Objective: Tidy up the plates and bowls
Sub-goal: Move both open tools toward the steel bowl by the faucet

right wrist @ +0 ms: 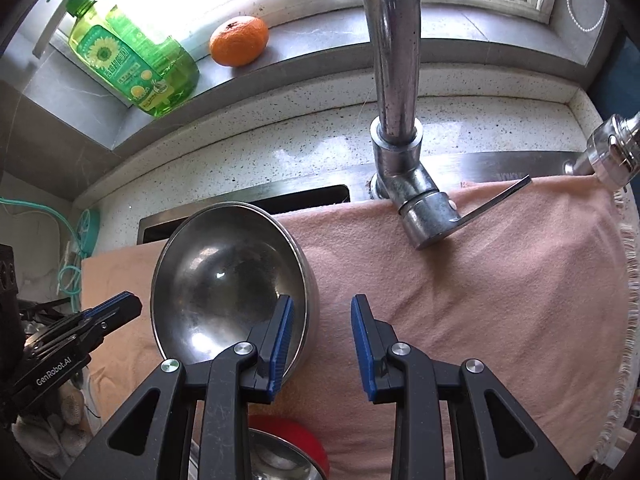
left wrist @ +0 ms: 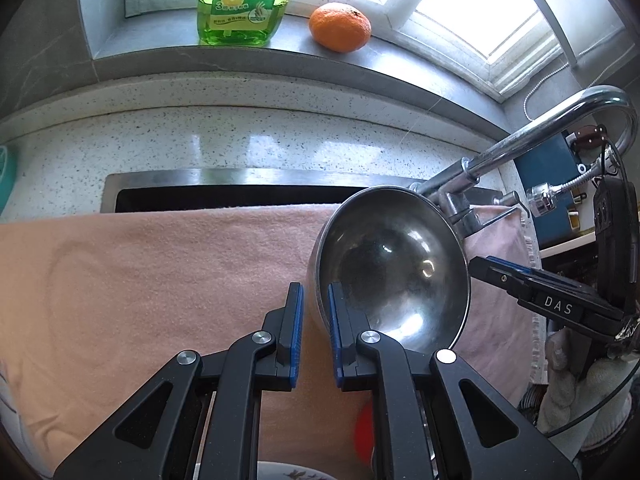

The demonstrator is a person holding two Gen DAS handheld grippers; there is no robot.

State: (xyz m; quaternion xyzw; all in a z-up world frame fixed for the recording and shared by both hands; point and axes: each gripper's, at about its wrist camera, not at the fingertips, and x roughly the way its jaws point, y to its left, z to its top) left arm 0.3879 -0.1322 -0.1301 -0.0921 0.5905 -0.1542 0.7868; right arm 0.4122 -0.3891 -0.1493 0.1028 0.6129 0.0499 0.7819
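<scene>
A steel bowl (left wrist: 390, 268) sits tilted on a pink towel (left wrist: 160, 272) spread over the sink, right of centre in the left wrist frame and left of centre in the right wrist frame. The left tongs (left wrist: 315, 328), at lower centre of their own frame, are clenched on the bowl's near rim, 1 blue pad outside the wall and 1 inside. The right tongs (right wrist: 322, 344) straddle the bowl's opposite rim, left pad inside the bowl, right pad over the towel; whether they press the wall I cannot tell. A chrome faucet (right wrist: 394, 80) rises at upper centre of the right frame. On the windowsill stand a green soap bottle (left wrist: 240, 4) and an orange (left wrist: 340, 26). The speckled desk (left wrist: 240, 140) runs behind the sink.
</scene>
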